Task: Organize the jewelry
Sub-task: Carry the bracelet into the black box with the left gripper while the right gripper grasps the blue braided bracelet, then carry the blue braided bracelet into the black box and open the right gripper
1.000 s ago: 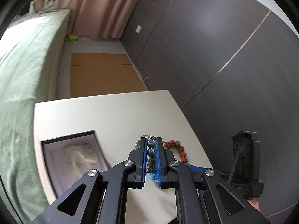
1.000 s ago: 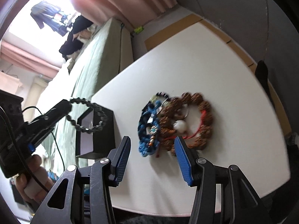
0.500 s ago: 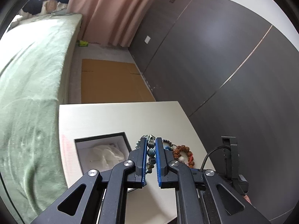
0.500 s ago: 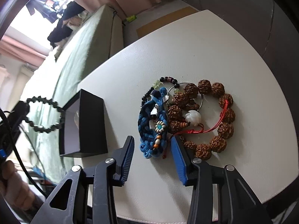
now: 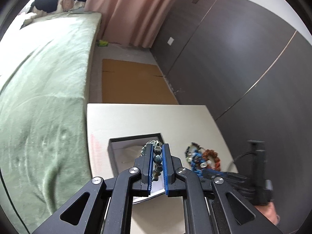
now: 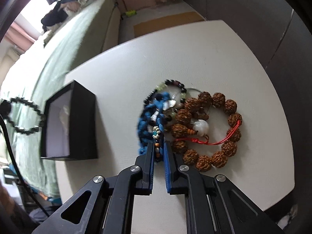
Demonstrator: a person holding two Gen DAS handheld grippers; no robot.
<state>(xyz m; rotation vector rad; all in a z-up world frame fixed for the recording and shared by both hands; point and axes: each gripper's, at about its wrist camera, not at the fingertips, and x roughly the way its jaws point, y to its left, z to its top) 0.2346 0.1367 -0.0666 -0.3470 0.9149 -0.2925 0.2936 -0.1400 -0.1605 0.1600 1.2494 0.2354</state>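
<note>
Left gripper (image 5: pixel 157 152) clamped on dark stone-bead bracelet (image 5: pixel 157 159), held above open black jewelry box (image 6: pixel 81 124) on white surface (image 6: pixel 204 58). Right gripper (image 6: pixel 158 148) jaws closing on blue braided bracelet (image 6: pixel 150 117), beside brown seed-bead bracelet (image 6: pixel 224 152) in pile right of box.

Both wrist views angled down, close, sharing white table (image 5: pixel 136 120), box (image 6: pixel 81 120)

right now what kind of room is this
Most likely a bedroom: a bed with a green cover, pink curtains and dark wardrobe-like panels, with a small white table beside the bed.
</note>
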